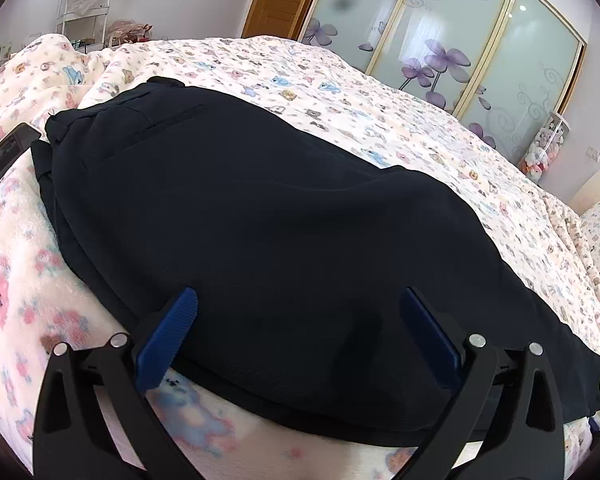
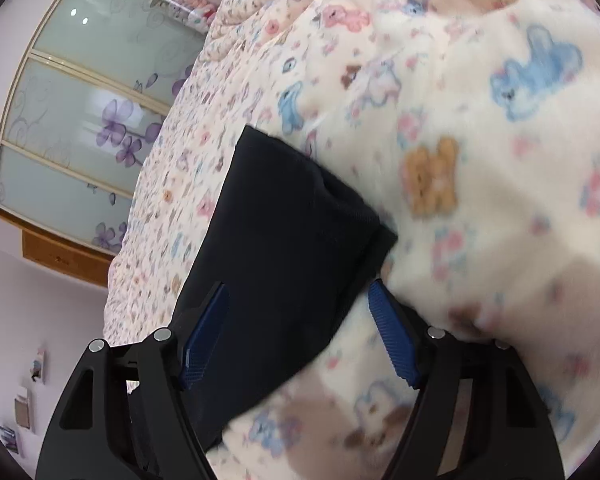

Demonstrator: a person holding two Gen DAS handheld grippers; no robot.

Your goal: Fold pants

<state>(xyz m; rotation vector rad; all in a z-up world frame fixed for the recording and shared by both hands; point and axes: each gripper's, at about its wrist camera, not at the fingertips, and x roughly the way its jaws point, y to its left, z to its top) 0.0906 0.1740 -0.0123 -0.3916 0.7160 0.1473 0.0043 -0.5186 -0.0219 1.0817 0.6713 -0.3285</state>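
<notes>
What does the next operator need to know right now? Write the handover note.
Left gripper: open, over the near edge of the pants, gripping nothing.
Right gripper: open, at the pants' narrow end, gripping nothing.
The dark pants lie flat on the printed blanket, apparently already doubled lengthwise.
Left, probably: fold them across their length and smooth.

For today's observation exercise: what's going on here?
A person holding a gripper in each hand is folding dark pants on a bed with a cartoon-print blanket. The left gripper is open over the pants' near edge. The right gripper, also open, straddles the pants' end. Neither has clamped fabric.
</notes>
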